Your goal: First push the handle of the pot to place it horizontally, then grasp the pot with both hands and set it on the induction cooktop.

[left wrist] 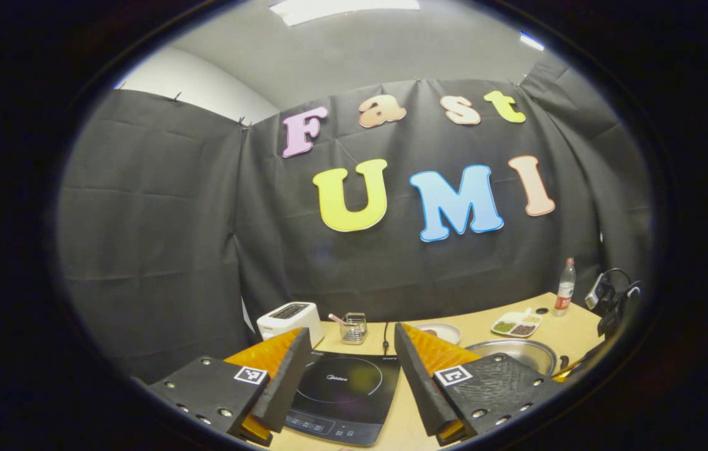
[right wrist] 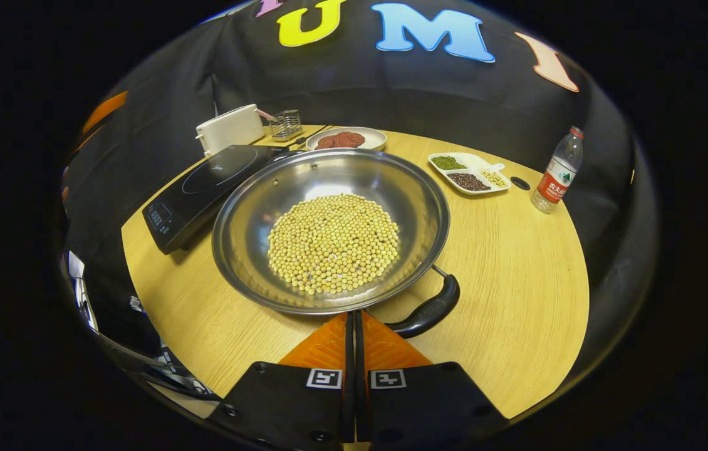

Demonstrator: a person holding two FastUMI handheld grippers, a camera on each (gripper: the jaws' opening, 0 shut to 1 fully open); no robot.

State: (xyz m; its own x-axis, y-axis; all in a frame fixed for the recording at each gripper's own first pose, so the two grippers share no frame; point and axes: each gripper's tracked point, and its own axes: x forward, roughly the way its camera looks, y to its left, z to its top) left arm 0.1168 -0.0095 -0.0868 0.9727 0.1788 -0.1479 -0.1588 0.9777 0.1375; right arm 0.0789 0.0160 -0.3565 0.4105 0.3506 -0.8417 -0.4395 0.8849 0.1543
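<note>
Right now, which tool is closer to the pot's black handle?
The right tool: shut, its tips sit at the pot rim, just beside the handle. The left tool, open, hovers over the induction cooktop, off to the pot's side.

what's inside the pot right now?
The pot holds a round heap of pale yellow beans in the middle, with bare steel around it. The bottom under the heap is covered.

Black-draped booth, wooden table (right wrist: 517, 300)
</note>
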